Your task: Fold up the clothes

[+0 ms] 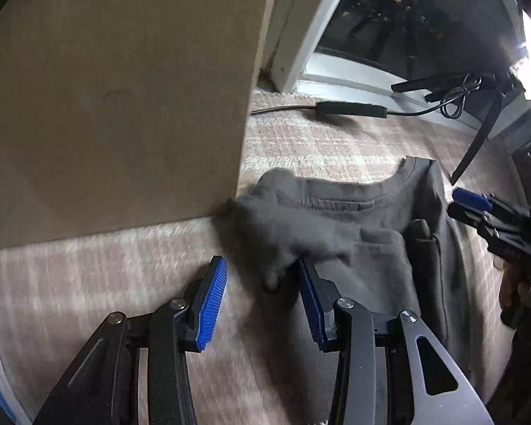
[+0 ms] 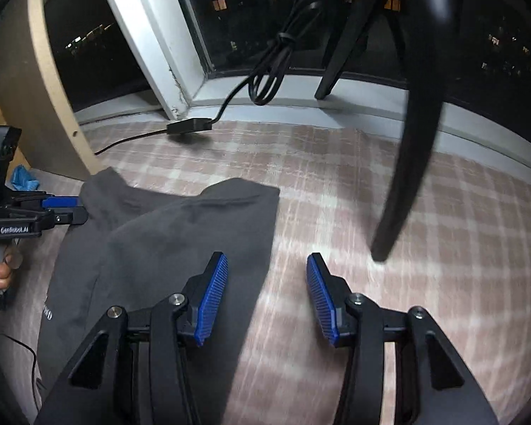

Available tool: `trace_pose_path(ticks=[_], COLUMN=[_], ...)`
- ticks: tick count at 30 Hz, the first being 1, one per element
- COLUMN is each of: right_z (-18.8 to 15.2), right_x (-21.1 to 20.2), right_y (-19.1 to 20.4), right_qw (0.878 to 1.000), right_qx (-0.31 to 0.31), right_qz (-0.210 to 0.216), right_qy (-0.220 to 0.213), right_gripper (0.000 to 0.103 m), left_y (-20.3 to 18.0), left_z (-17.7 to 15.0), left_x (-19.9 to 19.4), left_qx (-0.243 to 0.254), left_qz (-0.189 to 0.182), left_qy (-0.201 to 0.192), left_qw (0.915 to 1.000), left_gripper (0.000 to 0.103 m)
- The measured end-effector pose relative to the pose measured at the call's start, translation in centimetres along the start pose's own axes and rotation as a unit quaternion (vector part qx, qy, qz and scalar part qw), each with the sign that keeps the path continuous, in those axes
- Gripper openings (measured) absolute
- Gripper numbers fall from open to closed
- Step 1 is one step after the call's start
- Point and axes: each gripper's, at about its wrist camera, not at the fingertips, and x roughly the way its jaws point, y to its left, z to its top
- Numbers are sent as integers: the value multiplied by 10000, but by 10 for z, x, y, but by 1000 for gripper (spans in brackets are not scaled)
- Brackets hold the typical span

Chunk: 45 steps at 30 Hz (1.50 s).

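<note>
A dark grey sweatshirt (image 1: 340,219) lies partly folded on the pink plaid carpet (image 2: 371,194), collar toward the window. My left gripper (image 1: 262,301) is open at its left end. A blurred loose end of the cloth (image 1: 265,244) hangs over the tip of the right-hand finger and reaches into the gap. My right gripper (image 2: 267,297) is open with only carpet between its pads. Its left pad (image 2: 212,294) hovers over the sweatshirt (image 2: 159,241) at its right edge. Each gripper shows in the other view: the left gripper (image 2: 76,209) held by a hand (image 2: 0,276), the right gripper (image 1: 460,205).
A brown board (image 1: 106,106) stands upright just left of the sweatshirt. A black cable with an adapter (image 2: 189,125) lies by the window sill (image 2: 301,106). Black tripod legs (image 2: 407,141) stand on the carpet to the right. A blue crumpled thing (image 2: 23,177) lies far left.
</note>
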Motion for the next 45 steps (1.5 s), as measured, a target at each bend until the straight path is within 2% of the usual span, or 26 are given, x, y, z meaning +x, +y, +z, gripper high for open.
trace_pose_path(ticks=[6, 10, 13, 14, 15, 16, 18, 22, 26, 31, 36, 42, 45], right_z=[15, 25, 28, 28, 27, 27, 26, 28, 26, 11, -25, -95, -140], right_x=[18, 26, 29, 29, 28, 26, 23, -7, -59, -125, -188, -244, -253], right_y=[4, 6, 9, 9, 10, 11, 11, 6, 9, 28, 46, 53, 58], right_qw=[9995, 9988, 9980, 9976, 9975, 9973, 9970, 9954, 9905, 9866, 9840, 9821, 9836], right_qx=[-298, -478, -630, -669, -678, -685, -683, -324, -175, -348, -561, -677, -685], right_qz=[87, 39, 79, 147, 204, 261, 356, 812, 1141, 1202, 1165, 1247, 1245], right_qy=[74, 61, 8, -30, -43, -53, -89, -384, -752, -1050, -1228, -1235, -1112], right_gripper=[48, 53, 52, 50, 33, 16, 9, 7, 7, 6, 6, 6, 6], left_y=[-4, -8, -9, -10, -10, -11, -13, -15, -23, -50, -77, -99, -105], left_z=[9, 14, 15, 15, 14, 14, 13, 11, 2, -26, -76, -148, -187], left_x=[4, 6, 6, 6, 7, 7, 1, -29, -71, -126, -177, -209, -208], left_qx=[62, 138, 173, 207, 239, 278, 341, 329, 463, 758, 1050, 1292, 1330], left_qz=[-47, -37, -67, -120, -188, -221, -316, -608, -785, -922, -979, -1031, -1052], left_qy=[-1, 30, -28, -51, -51, -51, -129, -342, -549, -788, -951, -902, -751], left_qw=[10000, 9999, 9998, 9997, 9995, 9994, 9988, 9970, 9943, 9897, 9851, 9821, 9827], left_gripper=[44, 44, 40, 24, 16, 12, 9, 8, 8, 7, 7, 7, 7])
